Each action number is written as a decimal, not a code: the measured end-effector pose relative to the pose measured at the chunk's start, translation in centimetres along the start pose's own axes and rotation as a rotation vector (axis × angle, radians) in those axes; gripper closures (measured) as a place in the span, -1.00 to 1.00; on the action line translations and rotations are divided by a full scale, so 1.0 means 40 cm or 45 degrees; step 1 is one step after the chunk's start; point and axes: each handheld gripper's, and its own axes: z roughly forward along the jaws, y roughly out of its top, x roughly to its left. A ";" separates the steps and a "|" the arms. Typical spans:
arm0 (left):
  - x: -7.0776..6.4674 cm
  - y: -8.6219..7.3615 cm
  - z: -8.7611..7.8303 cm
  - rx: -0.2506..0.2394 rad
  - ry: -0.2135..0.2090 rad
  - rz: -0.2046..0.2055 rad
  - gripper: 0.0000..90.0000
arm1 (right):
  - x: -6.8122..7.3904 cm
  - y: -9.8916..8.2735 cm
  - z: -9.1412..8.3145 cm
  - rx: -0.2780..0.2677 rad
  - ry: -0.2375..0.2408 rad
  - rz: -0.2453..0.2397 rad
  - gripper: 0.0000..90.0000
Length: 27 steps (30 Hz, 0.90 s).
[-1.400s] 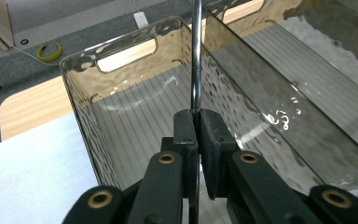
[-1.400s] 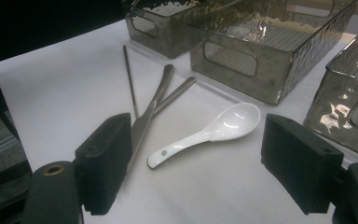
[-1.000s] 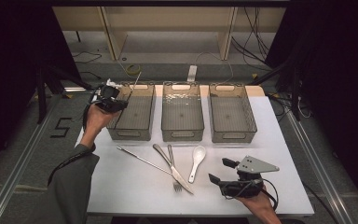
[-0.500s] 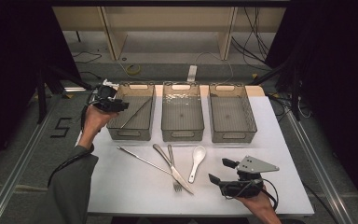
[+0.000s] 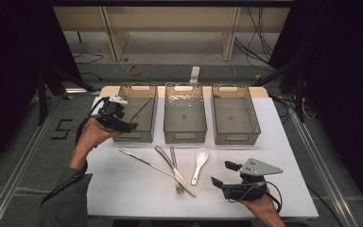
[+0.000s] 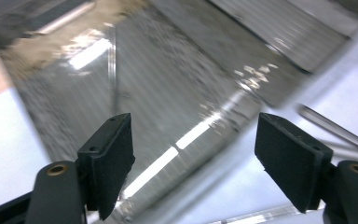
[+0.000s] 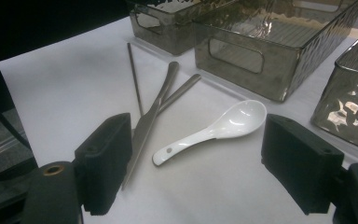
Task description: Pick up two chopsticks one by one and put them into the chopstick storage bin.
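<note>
Three smoky plastic bins are lined up at the far side of the white table (image 5: pixel 123 198) in the high view; a thin chopstick (image 5: pixel 139 109) is leaned inside the left bin (image 5: pixel 147 94), beside the left gripper (image 5: pixel 123 124). A knife (image 5: pixel 177 171), fork (image 5: pixel 176 172), second chopstick (image 5: pixel 139 160) and white spoon (image 5: pixel 199 163) are laid before the bins, left of the right gripper (image 5: pixel 226 176).

In the left gripper view, jaws are spread wide, nothing between them, over the blurred bin.

In the right gripper view, jaws are parted and empty; the spoon (image 7: pixel 216 131) is framed between them, farther off.
</note>
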 end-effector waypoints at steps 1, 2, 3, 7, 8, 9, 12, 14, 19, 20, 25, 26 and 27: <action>-0.007 -0.002 -0.001 0.011 -0.007 0.016 -0.44 | -0.001 0.000 -0.002 -0.002 0.004 0.002 -0.43; -0.013 -0.003 -0.002 0.020 -0.017 0.025 -0.46 | -0.002 0.000 -0.002 -0.003 0.004 0.004 -0.43; -0.019 -0.004 -0.002 0.027 -0.028 0.033 -0.48 | -0.003 0.000 -0.002 -0.003 0.005 0.007 -0.43; -0.039 -0.009 0.006 0.092 -0.076 0.087 -0.55 | -0.002 0.000 -0.001 0.001 0.005 0.003 -0.43; -0.046 -0.011 0.011 0.109 -0.088 0.087 -0.56 | -0.002 0.000 0.000 0.001 0.006 0.003 -0.43; -0.049 -0.012 0.013 0.138 -0.113 0.107 -0.57 | -0.002 0.000 0.001 0.004 0.005 0.004 -0.43; -0.063 -0.018 0.022 0.183 -0.160 0.137 -0.58 | -0.001 0.000 0.001 0.005 0.005 0.004 -0.43; -0.071 -0.022 0.031 0.222 -0.180 0.162 -0.58 | -0.001 0.000 0.002 0.006 0.006 0.004 -0.43; -0.098 -0.034 0.059 0.316 -0.233 0.231 -0.57 | 0.000 -0.001 0.005 0.018 0.006 0.001 -0.43; -0.102 -0.036 0.065 0.339 -0.237 0.243 -0.57 | 0.000 -0.001 0.005 0.019 0.007 -0.001 -0.43; -0.118 -0.052 0.098 0.414 -0.252 0.293 -0.58 | 0.000 -0.001 0.004 0.016 0.008 -0.002 -0.43; -0.119 -0.054 0.103 0.423 -0.250 0.296 -0.59 | 0.001 -0.001 0.004 0.017 0.009 -0.002 -0.43; -0.120 -0.055 0.106 0.432 -0.252 0.306 -0.58 | 0.001 -0.001 0.004 0.017 0.010 -0.005 -0.43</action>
